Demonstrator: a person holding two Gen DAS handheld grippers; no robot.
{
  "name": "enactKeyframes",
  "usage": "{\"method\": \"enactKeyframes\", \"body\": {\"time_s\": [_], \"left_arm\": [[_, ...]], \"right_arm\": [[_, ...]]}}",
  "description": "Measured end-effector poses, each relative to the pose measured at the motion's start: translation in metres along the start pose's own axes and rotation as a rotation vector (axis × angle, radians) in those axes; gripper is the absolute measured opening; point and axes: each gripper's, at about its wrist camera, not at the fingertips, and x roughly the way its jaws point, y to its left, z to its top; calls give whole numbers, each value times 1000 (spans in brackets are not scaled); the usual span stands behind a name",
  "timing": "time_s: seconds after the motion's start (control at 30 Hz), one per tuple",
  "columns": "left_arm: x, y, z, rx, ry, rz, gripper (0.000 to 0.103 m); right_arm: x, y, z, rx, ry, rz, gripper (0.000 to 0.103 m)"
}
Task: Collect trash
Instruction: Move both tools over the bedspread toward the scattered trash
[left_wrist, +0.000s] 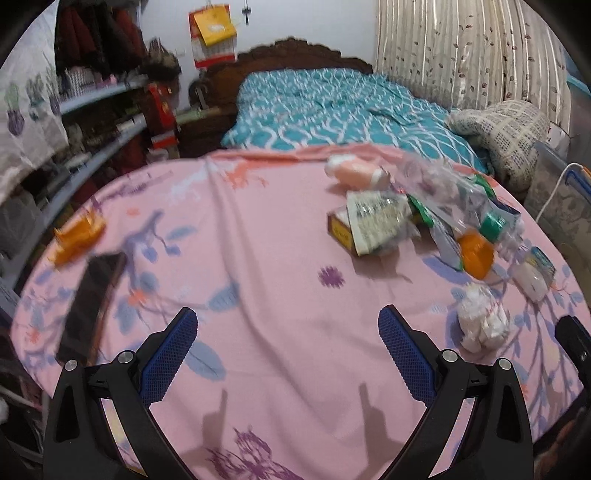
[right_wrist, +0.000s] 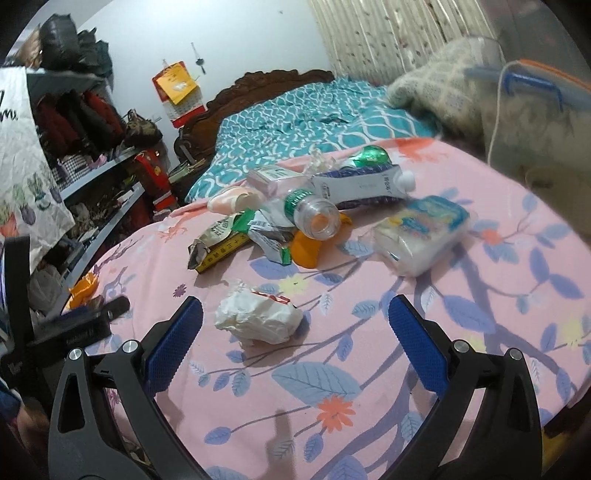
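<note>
Matt cotton tablecloth (right_wrist: 480, 295) — crumpled paper wad (right_wrist: 258, 319).

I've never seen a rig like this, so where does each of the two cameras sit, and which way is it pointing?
Left wrist: on the left gripper, looking along its open fingers across the pink cloth toward the bed.
Right wrist: on the right gripper, open fingers around a crumpled tissue.
Shared: tissue, clear bottle, orange lid.

Both wrist views look low across the pink cloth (left_wrist: 258, 229) (bedward), sharing its trash pile (right_wrist: 295, 221).
</note>
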Motion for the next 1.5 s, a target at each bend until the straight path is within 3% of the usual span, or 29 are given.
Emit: {"method": "enactKeyframes", "body": {"time_s": [0.37,0.47,0.83,1.07,1.5], "left_arm": [[5,0,2,26,19,17,94],[3,-1,6,27,-9,16,94],[-37,-14,40,15,-226,-20,94],[-58,-22,42,26,-298,-20,94],[-67,-23,41,27,-318,-31,94]], "right_arm": [[-2,4,1,-16,-13,-12,95],[-11,5,6,-17,-62,-20,95],[-59,27,19,-106,-294,-55,95],[-65,33,19,-124,-313,-54,95],[-72,23,23,-75,-325,-64,95]]}}
